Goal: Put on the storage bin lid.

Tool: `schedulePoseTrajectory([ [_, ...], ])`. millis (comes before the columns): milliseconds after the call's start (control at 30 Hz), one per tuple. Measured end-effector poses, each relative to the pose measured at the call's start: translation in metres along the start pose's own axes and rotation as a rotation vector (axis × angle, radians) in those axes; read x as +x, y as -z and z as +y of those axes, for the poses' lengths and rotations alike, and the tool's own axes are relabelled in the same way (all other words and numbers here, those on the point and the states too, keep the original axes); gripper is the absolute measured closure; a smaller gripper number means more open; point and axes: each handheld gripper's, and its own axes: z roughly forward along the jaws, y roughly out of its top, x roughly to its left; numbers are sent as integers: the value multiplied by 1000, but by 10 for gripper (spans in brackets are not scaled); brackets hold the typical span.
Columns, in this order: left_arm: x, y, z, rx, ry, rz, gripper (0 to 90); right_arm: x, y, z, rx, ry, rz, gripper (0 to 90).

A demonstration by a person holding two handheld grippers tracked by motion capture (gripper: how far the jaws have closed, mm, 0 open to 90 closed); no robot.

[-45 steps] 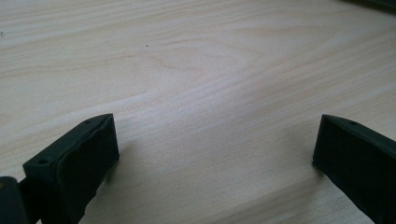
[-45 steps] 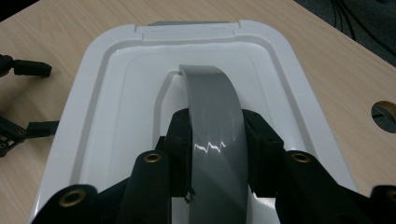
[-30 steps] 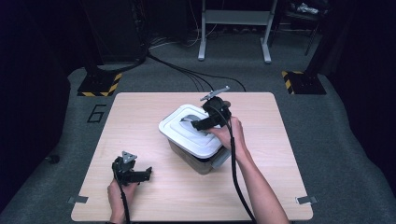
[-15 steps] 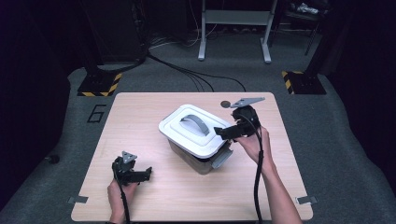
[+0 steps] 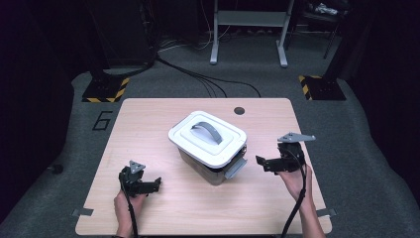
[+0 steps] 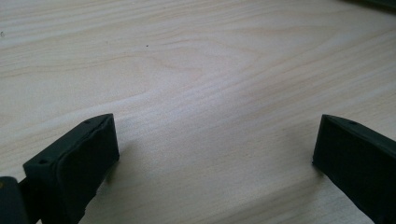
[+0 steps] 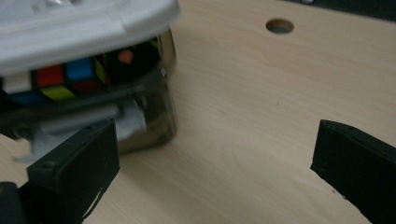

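My right tongs (image 5: 267, 164) hang beside the storage box (image 5: 208, 148), their jaws having just been opening and now spread as wide as they go, with nothing between them but bare wood. The box sits just off their tips, near but not touching, its white lid (image 5: 207, 137) on top with the grey handle (image 5: 208, 132) arched across it. Along these tongs I see the clear dark wall of the box (image 7: 159, 98) just ahead of my left jaw, and through it a colour-tiled cube (image 7: 70, 77) (red, blue and yellow squares, it looks like a puzzle cube). A grey latch (image 5: 236, 168) sticks out from the box on the side facing them. My left tongs (image 5: 153, 185) rest low over the table (image 5: 148, 119), well apart from the box, jaws wide and empty over plain wood grain (image 6: 210, 93).
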Motion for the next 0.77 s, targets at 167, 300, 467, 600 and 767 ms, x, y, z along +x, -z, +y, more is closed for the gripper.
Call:
schedulePoseTrajectory([
  [167, 0, 0, 0, 0, -1, 0, 0, -20, -16, -44, 51, -62, -29, 0],
  [300, 0, 0, 0, 1, 0, 0, 0, -33, -29, -77, 82, -112, -54, 0],
  [467, 0, 0, 0, 0, 0, 0, 0, -41, -40, -105, 92, -124, -109, 0],
  [600, 0, 0, 0, 0, 0, 1, 0, -40, -42, -112, 73, -88, -158, 0],
  [767, 0, 0, 0, 0, 1, 1, 0, -37, -48, -112, 90, -59, -208, 0],
])
